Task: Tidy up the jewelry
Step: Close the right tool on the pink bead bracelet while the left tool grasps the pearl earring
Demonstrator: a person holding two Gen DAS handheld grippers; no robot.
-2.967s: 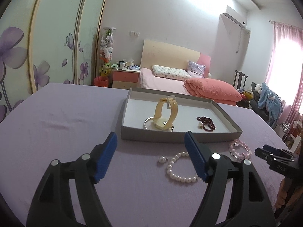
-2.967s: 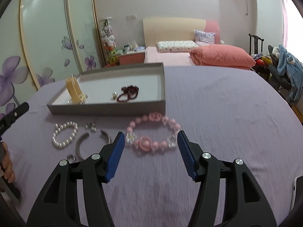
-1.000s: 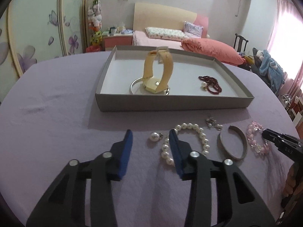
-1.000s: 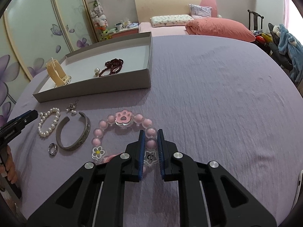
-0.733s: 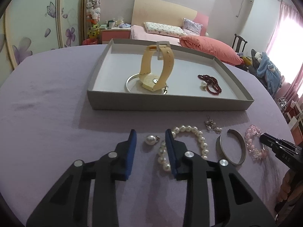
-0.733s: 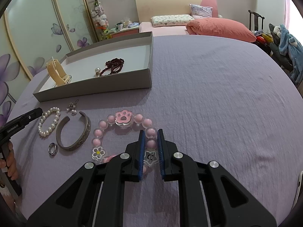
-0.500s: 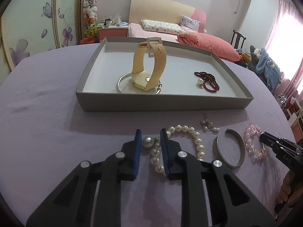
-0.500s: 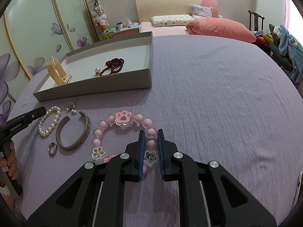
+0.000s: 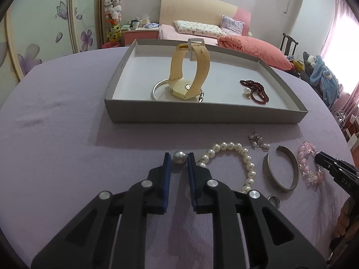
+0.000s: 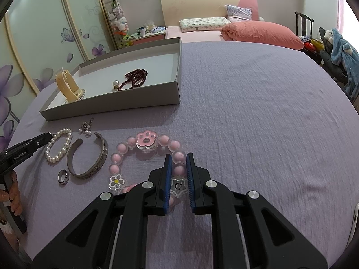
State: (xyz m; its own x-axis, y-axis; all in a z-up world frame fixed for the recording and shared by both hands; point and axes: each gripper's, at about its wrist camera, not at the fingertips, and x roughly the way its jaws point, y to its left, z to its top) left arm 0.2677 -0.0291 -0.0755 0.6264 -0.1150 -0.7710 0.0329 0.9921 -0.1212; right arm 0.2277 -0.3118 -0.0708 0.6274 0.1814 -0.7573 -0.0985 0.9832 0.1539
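Observation:
On the purple cloth, my left gripper is shut on a single pearl earring, its blue pads pressing both sides. A pearl bracelet lies just to its right. My right gripper is shut on the beads of a pink bracelet that lies flat on the cloth. Farther back stands the grey tray, which holds a cream watch, a silver bangle under it and a dark red bead bracelet.
A silver cuff, a small ring and a dangly earring lie between the two grippers. A person's fingers show at the left edge of the right wrist view. A bed and chair stand beyond the table.
My left gripper moved forward and its jaws closed from wide apart onto the pearl earring. The right gripper stayed still, shut on the pink bracelet.

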